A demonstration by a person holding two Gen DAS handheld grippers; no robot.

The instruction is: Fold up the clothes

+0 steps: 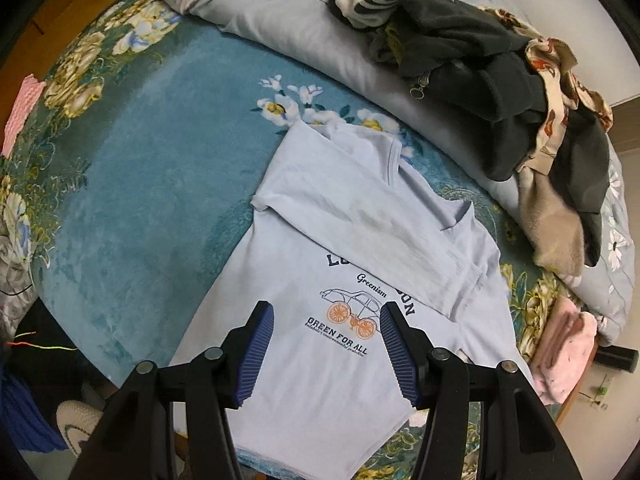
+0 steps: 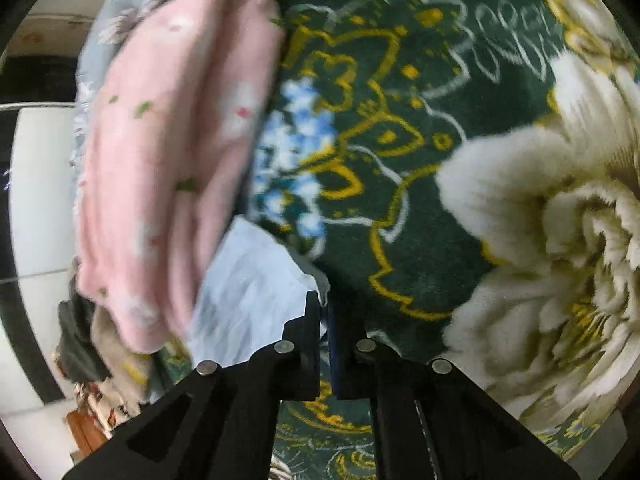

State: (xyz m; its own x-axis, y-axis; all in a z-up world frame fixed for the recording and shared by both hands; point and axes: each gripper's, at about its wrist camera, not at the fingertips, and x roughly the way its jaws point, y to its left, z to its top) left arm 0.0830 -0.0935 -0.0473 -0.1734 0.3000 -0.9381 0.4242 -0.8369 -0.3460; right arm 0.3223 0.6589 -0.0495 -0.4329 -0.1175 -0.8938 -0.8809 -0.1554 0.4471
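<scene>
Looking down from the left wrist camera, the light blue T-shirt (image 1: 320, 280) is spread on the teal floral blanket (image 1: 140, 200), printed side up. You can read "GREEN FOR ALL" and see a little car with orange wheels on the chest. One sleeve is folded in across the front, covering part of the dark lettering. The left gripper (image 1: 326, 356) hangs over the lower half of the shirt with its jaws apart and nothing between the blue ribbed pads (image 1: 258, 356), which aren't touching the fabric.

Further back on the bed a grey flowered duvet (image 1: 320, 40) is bunched up, with a messy pile of unfolded clothes (image 1: 500, 88) on top, mostly dark stuff plus a patterned piece and something tan. A folded pink garment (image 1: 564, 360) sits at the right edge of the blanket, just beside the shirt.

The right wrist view is pretty blurry. The right gripper (image 2: 324, 308) has its jaws closed together, pinching an edge of the light blue shirt fabric (image 2: 256, 292), which spreads out to the left of the fingers. The pink garment (image 2: 168, 160) is right next to it, and the dark green part of the blanket with yellow outlines and a big cream flower (image 2: 552, 240) fills the rest of the frame.
</scene>
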